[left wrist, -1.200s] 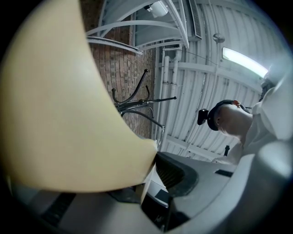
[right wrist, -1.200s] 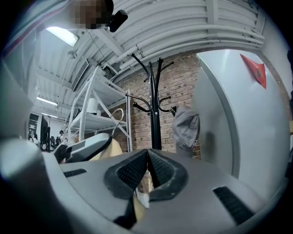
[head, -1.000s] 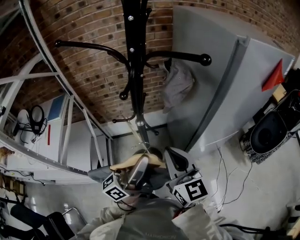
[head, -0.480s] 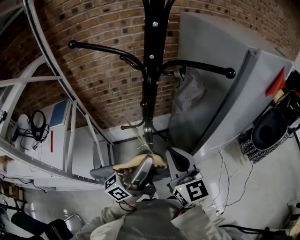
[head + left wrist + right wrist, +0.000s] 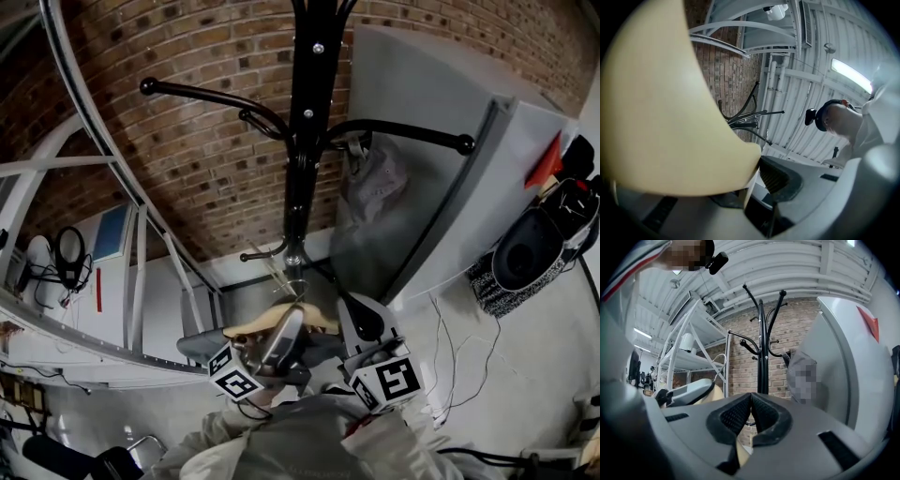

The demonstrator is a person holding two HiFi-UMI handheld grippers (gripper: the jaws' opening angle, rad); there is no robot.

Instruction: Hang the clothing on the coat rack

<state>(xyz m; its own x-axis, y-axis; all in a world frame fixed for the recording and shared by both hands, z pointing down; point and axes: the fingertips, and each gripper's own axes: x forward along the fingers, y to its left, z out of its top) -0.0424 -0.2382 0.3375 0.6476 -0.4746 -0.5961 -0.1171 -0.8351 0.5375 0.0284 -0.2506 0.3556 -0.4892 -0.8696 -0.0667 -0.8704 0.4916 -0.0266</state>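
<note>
Held low before the black coat rack [image 5: 302,141]: cream garment [image 5: 661,117].
Clamped on it, left gripper [image 5: 757,171]; higher up, grey garment [image 5: 370,183] hanging off a right-hand hook; just beside the left, right gripper [image 5: 751,397] pinched closed, tips touching.

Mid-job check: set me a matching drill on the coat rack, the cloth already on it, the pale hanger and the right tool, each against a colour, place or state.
Things:
1. coat rack
2. grey cloth
3. pale hanger
4. right tool

Descriptions:
a. jaws together
b. hanging on the rack
c. black, in front of the brick wall
d. held in the left tool

Pairs: 1-c, 2-b, 3-d, 4-a
</note>
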